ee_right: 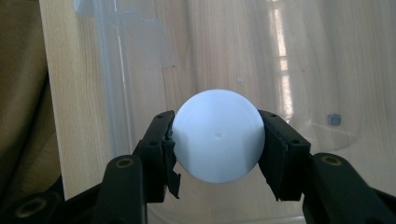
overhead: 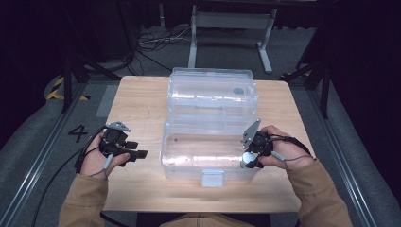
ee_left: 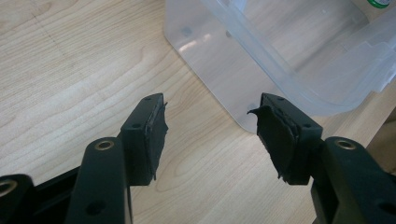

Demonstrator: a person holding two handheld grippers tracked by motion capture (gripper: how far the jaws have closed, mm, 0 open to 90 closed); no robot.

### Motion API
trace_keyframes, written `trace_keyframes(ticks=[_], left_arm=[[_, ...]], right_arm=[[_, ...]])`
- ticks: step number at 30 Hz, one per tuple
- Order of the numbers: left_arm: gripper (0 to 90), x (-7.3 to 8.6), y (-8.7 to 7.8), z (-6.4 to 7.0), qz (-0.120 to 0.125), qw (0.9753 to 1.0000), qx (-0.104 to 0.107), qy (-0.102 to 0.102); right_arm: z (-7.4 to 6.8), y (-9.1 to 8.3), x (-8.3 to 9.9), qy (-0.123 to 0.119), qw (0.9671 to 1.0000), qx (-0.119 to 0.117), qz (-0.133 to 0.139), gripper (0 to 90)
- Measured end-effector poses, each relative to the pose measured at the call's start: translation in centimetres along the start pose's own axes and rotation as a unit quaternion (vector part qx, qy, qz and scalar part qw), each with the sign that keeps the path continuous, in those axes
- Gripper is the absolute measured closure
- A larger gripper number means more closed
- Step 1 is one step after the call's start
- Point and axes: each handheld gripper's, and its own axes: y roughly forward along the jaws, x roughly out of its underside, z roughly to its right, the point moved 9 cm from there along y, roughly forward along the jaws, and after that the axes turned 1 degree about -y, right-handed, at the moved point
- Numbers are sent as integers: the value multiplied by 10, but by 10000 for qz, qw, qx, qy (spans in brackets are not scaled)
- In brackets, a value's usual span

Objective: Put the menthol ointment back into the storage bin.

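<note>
Right gripper (overhead: 250, 158) is clamped on a white ball (ee_right: 217, 142), with one black jaw pressed against each side of it. In the right gripper view the ball sits squarely between the jaws, and the floor and near wall of a clear plastic box (overhead: 184, 163) lie beyond it. In the high view this gripper hangs over the right end of the box's open lower tray, close to the front right corner, held by the person's right hand (overhead: 279, 149). Whether the ball touches the tray floor cannot be told.

Left gripper (overhead: 135, 152) has its jaws spread wide apart with nothing between them. It is positioned over the wooden table (overhead: 137, 101) to the left of the box, just beside but apart from its left wall, held by the left hand (overhead: 97, 161). In the left gripper view its jaws point toward a rounded corner of the box.

Box lid (overhead: 213, 90) is folded back and lies open behind the tray. A white latch (overhead: 212, 178) hangs at the tray's front edge.
</note>
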Motion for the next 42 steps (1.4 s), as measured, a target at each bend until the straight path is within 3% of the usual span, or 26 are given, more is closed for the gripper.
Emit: trace_keyframes(ticks=[7, 26, 42], left_arm=[[427, 0, 0, 0, 15, 10000, -10, -21], [426, 1, 0, -1, -14, 10000, -15, -19], [416, 12, 0, 0, -112, 9999, -58, -113]], right_arm=[[2, 6, 3, -12, 9998, -10, -195, 504], [4, 19, 4, 18, 9991, -64, -409, 504], [6, 24, 1, -46, 9982, -127, -580, 504]])
